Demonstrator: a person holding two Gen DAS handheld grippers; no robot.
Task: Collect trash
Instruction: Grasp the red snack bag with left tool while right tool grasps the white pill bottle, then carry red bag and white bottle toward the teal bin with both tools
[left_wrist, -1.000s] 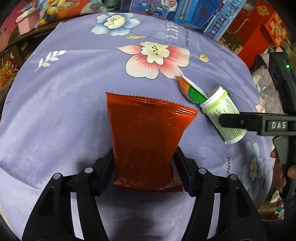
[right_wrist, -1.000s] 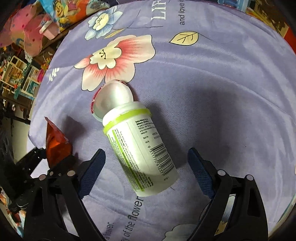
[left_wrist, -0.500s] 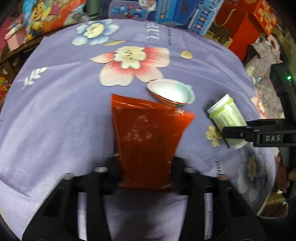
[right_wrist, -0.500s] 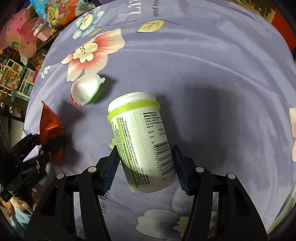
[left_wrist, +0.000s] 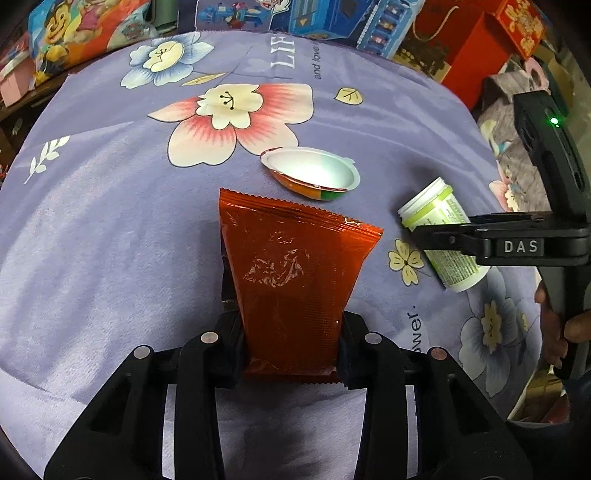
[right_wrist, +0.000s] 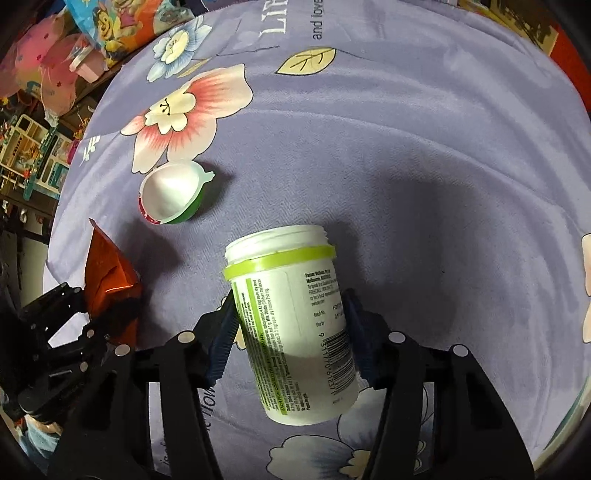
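Trash: red wrapper (left_wrist: 291, 280) clamped in my left gripper (left_wrist: 291, 343), lower centre; its bottom edge is hidden behind my jaws. White bottle (right_wrist: 295, 325) is gripped by my right gripper (right_wrist: 291, 332), jaws closing on it, label print unreadable. Empty cup (left_wrist: 312, 177) lies on the floral tabletop (left_wrist: 110, 229), upper centre.

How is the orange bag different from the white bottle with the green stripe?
The orange bag is flat, shiny and crinkly; the white bottle is round and hard, with printed writing and a barcode. The left gripper pinches the bag; the right gripper is closing on the bottle. Both are off the purple cloth, one per gripper.
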